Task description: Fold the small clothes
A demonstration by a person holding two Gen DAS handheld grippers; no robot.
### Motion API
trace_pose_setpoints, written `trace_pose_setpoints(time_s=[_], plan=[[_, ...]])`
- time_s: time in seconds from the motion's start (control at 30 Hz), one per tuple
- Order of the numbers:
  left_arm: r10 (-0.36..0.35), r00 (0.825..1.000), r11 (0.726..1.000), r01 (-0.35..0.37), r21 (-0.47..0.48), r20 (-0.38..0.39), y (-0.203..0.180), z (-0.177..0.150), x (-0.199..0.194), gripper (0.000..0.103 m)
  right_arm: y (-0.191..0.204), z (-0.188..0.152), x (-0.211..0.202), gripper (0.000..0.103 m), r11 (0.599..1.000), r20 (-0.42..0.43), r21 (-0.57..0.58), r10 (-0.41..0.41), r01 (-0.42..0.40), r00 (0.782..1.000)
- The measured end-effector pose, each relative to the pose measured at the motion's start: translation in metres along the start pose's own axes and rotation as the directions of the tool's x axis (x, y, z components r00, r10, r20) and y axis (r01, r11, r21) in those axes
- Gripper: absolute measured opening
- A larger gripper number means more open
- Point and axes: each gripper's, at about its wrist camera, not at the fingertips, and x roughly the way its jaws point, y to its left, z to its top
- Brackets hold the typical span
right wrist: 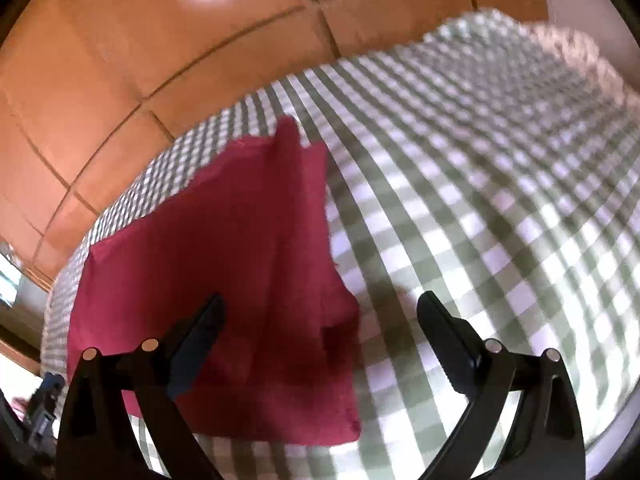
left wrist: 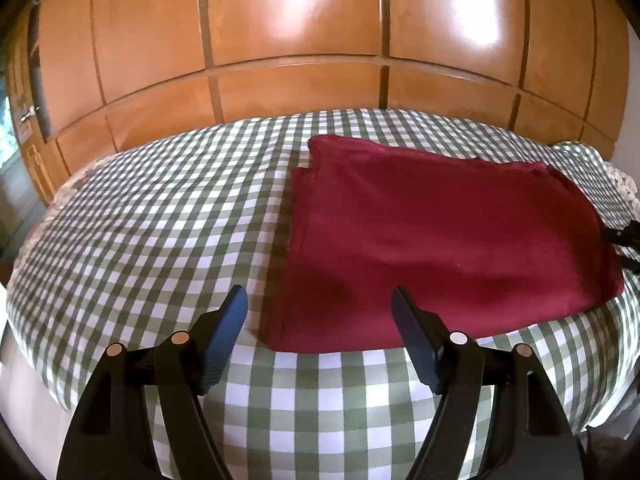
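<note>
A dark red garment lies folded and flat on a green-and-white checked bed cover. My left gripper is open and empty, just above the garment's near left corner. In the right wrist view the garment lies left of centre on the cover. My right gripper is open and empty, hovering over the garment's near right edge. The right gripper's tip shows at the far right of the left wrist view.
A glossy wooden wardrobe stands behind the bed. A pillow with a patterned cover lies at the far right. The bed's near edge runs under my left gripper. A dark object sits low left.
</note>
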Motion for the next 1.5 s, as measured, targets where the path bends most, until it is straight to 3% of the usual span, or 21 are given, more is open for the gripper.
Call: trace_pose_setpoints(time_s=[0.1, 0.17, 0.23, 0.3, 0.37, 0.43, 0.6, 0.73, 0.87, 1.17, 1.23, 1.27, 1.37, 1.5], plan=[[-0.005, 1.000, 1.000, 0.005, 0.013, 0.004, -0.004, 0.002, 0.002, 0.073, 0.000, -0.004, 0.000, 0.096, 1.000, 0.010, -0.013, 0.011, -0.011, 1.000], [-0.013, 1.000, 1.000, 0.012, 0.020, 0.003, -0.007, 0.004, 0.003, 0.073, 0.004, -0.006, -0.001, 0.089, 0.999, 0.003, -0.031, 0.013, -0.013, 1.000], [-0.024, 1.000, 0.999, 0.024, 0.028, 0.000, -0.010, 0.006, 0.006, 0.073, 0.007, -0.008, -0.004, 0.067, 0.998, -0.013, -0.054, 0.032, -0.032, 0.999], [-0.036, 0.999, 0.999, 0.036, 0.034, -0.005, -0.012, 0.007, 0.008, 0.073, 0.013, -0.010, -0.002, 0.054, 0.997, -0.031, -0.069, 0.042, -0.044, 0.999], [-0.049, 0.999, 0.998, 0.049, 0.041, -0.012, -0.015, 0.008, 0.012, 0.073, 0.018, -0.010, 0.000, 0.033, 0.994, -0.064, -0.069, 0.082, -0.087, 0.995], [-0.067, 0.997, 0.997, 0.068, 0.047, -0.023, -0.017, 0.008, 0.015, 0.073, 0.026, -0.008, -0.002, 0.026, 0.994, -0.075, -0.069, 0.081, -0.086, 0.994], [-0.157, 0.986, 0.988, 0.157, -0.003, -0.061, -0.009, 0.011, 0.022, 0.073, 0.067, 0.007, -0.027, 0.023, 0.980, -0.042, -0.136, 0.143, -0.148, 0.989], [-0.306, 0.949, 0.947, 0.295, -0.129, -0.074, 0.011, 0.021, 0.027, 0.073, 0.109, 0.018, -0.045, 0.021, 0.957, -0.014, -0.201, 0.213, -0.212, 0.977], [-0.433, 0.900, 0.879, 0.410, -0.244, -0.051, 0.030, 0.028, 0.029, 0.073, 0.158, 0.022, -0.048, 0.020, 0.922, -0.020, -0.271, 0.281, -0.275, 0.960], [-0.564, 0.825, 0.762, 0.517, -0.391, -0.008, 0.060, 0.033, 0.039, 0.073, 0.259, -0.025, -0.005, 0.018, 0.836, -0.176, -0.374, 0.362, -0.403, 0.915], [-0.600, 0.800, 0.720, 0.543, -0.433, 0.004, 0.066, 0.033, 0.042, 0.073, 0.273, -0.042, 0.007, 0.018, 0.817, -0.218, -0.398, 0.358, -0.417, 0.908], [-0.623, 0.782, 0.691, 0.559, -0.459, 0.015, 0.070, 0.033, 0.044, 0.074, 0.281, -0.052, 0.015, 0.018, 0.807, -0.238, -0.420, 0.344, -0.415, 0.909], [-0.644, 0.764, 0.656, 0.581, -0.482, 0.044, 0.074, 0.037, 0.046, 0.079, 0.286, -0.068, 0.030, 0.018, 0.789, -0.251, -0.480, 0.294, -0.382, 0.922], [-0.687, 0.725, 0.608, 0.612, -0.506, 0.051, 0.073, 0.047, 0.056, 0.086, 0.287, -0.084, 0.030, 0.019, 0.750, -0.230, -0.565, 0.258, -0.344, 0.939]])
